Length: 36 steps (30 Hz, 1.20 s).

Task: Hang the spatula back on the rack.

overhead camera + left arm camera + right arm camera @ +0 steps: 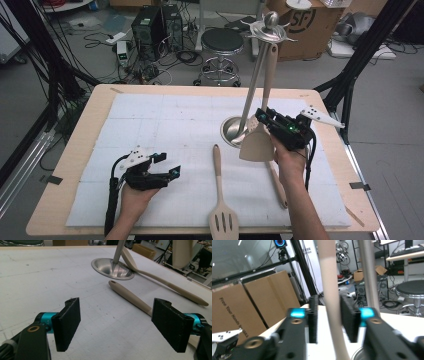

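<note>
Your right gripper (267, 120) brackets the smooth wooden handle of the flat spatula (257, 142) hanging on the brushed-steel rack (260, 75); its ribbed black pads stand slightly off the handle, not pressing. Your left gripper (167, 165) rests wide open, empty. 3 pale wooden utensils: this spatula, 1 slotted turner (222, 220), 1 spoon (160, 281).

Beige spatula (258, 142), silver stand (256, 75), white gridded mat (165, 125), black gripper pads (67, 322)
</note>
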### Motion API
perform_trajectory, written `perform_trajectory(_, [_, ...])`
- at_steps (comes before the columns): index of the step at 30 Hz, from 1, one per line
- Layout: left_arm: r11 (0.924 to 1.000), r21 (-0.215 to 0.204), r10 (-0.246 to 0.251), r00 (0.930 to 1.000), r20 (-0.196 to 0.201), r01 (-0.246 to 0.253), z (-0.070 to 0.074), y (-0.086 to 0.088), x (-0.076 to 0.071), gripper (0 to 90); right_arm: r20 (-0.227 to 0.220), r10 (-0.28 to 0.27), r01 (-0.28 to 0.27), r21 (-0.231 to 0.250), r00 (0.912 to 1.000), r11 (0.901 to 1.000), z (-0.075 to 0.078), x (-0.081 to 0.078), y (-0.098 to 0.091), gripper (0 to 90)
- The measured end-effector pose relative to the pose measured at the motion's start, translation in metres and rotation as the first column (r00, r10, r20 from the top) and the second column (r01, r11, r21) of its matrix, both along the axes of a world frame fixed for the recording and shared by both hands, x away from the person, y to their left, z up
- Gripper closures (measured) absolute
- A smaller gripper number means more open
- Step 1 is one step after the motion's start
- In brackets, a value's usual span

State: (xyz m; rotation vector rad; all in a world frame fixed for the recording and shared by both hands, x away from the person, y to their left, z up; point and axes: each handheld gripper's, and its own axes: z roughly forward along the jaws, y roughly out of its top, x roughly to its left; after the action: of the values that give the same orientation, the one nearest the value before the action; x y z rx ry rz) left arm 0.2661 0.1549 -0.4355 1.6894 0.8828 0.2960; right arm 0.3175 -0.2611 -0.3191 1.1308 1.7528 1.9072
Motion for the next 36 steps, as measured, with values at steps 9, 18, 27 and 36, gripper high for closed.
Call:
perform_trajectory(9, [1.0000,0.001,0.000,1.0000,0.000,0.000,0.000,0.001,0.000,24.0,0.004,-0.064,0.064,0.045,0.9980,0.9970,0.001,0.005,-0.014,54.3])
perform_trajectory(18, [1.0000,0.000,0.001,1.0000,0.001,-0.001,0.000,0.000,0.000,24.0,0.048,-0.075,0.071,0.081,0.9960,0.9942,0.020,0.005,-0.013,54.4])
perform_trajectory(27, [1.0000,0.000,-0.005,1.0000,0.002,0.005,0.000,0.001,0.000,24.0,0.117,-0.087,0.073,0.118,0.9893,0.9903,0.054,0.003,-0.009,53.1])
perform_trajectory(36, [0.9996,-0.020,-0.017,0.9998,-0.011,0.017,-0.001,-0.003,0.002,24.1,0.129,-0.114,0.093,0.159,0.9850,0.9829,0.071,0.011,-0.011,53.1])
